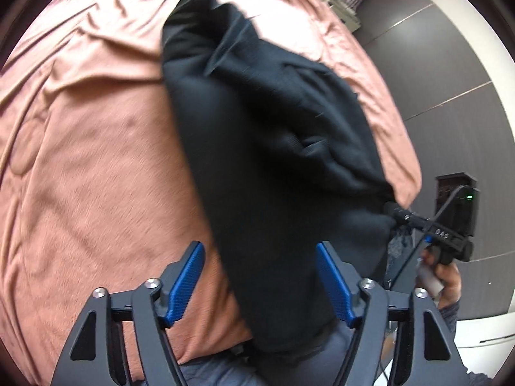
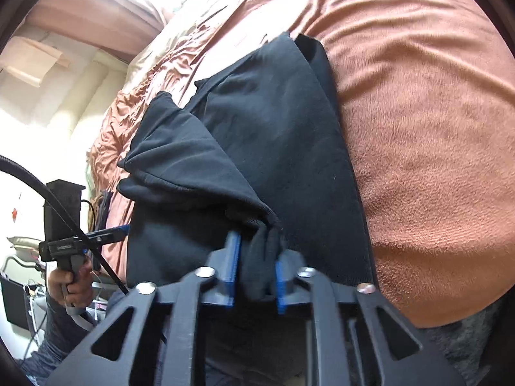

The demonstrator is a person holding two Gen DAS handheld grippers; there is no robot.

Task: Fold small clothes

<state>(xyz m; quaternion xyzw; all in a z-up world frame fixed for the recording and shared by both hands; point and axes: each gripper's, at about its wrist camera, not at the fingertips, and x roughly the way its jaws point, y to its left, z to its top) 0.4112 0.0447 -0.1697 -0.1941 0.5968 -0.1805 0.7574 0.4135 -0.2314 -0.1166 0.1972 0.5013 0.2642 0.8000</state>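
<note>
Left wrist view: the left gripper point(image 1: 259, 284) has its blue fingers point(image 1: 186, 281) spread wide, with nothing between the pads gripped. The black garment point(image 1: 264, 148) hangs in a long bunched drape in front of the bed point(image 1: 80, 160), which is covered in a rust-pink spread. The cloth's lower part falls between and past the open fingers, nearer the right-hand one, but neither pad presses on it. To the right of the garment, at its lower corner, the right gripper point(image 1: 394, 209) shows from the side, its tip buried in the cloth; a hand point(image 1: 445, 276) holds its handle, and a cable runs from it. Beyond the bed's right edge is a dark panelled wall point(image 1: 434, 64). No containers can be made out with any certainty here; the small items at the far end of the bed are too blurred to name.

Right wrist view: the right gripper point(image 2: 256, 268) has its fingers drawn narrow, clamped on a gathered edge of the garment point(image 2: 273, 148). The cloth rises from the pads and spreads over the bed point(image 2: 418, 128), a folded flap lying across its left half. Left of the garment, off the bed's edge, the left gripper point(image 2: 124, 229) is seen from the side in a hand point(image 2: 72, 284); from here I cannot tell how far its fingers stand apart.
</note>
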